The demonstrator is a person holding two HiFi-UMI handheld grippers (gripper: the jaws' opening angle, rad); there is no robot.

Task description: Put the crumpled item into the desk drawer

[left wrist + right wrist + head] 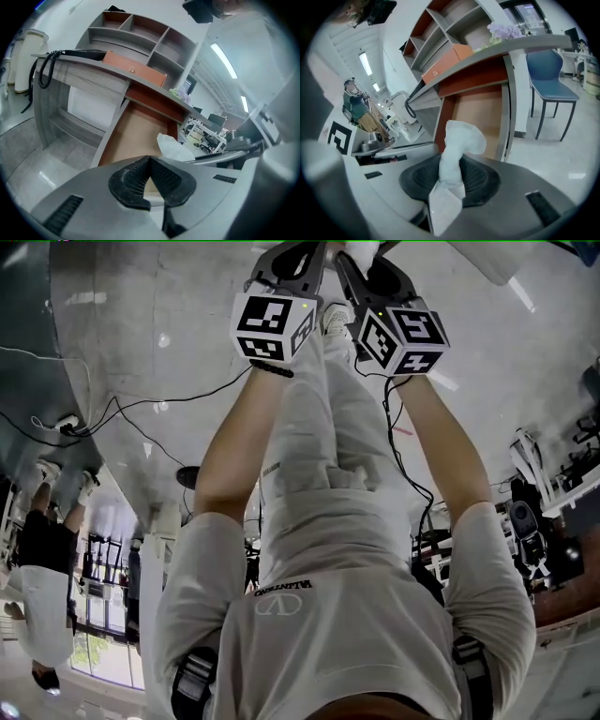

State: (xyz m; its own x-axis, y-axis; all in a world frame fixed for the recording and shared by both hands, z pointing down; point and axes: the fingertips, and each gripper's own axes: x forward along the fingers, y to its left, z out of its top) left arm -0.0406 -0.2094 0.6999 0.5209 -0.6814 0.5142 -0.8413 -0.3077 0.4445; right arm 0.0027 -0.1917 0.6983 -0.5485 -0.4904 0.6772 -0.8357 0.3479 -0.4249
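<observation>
Office; desk (49, 110), shelving (140, 35), chair (551, 89)

The crumpled paper (459, 138) looked soft and matt, the drawer (133, 133) smooth brown wood, the pads (169, 180) black ribbed rubber

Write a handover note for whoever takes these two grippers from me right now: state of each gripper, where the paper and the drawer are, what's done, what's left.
Right gripper: shut on the crumpled paper, which sticks out past the jaws.
Left gripper: jaws together at the tips, nothing between them.
Drawer: open under the desk top. Its wooden bottom looks bare. The paper is held in front of it, not yet inside.
Done: drawer open, paper in the grip.
Left: carry the paper over the drawer and let go. Closing the drawer afterwards is probably sensible.
</observation>
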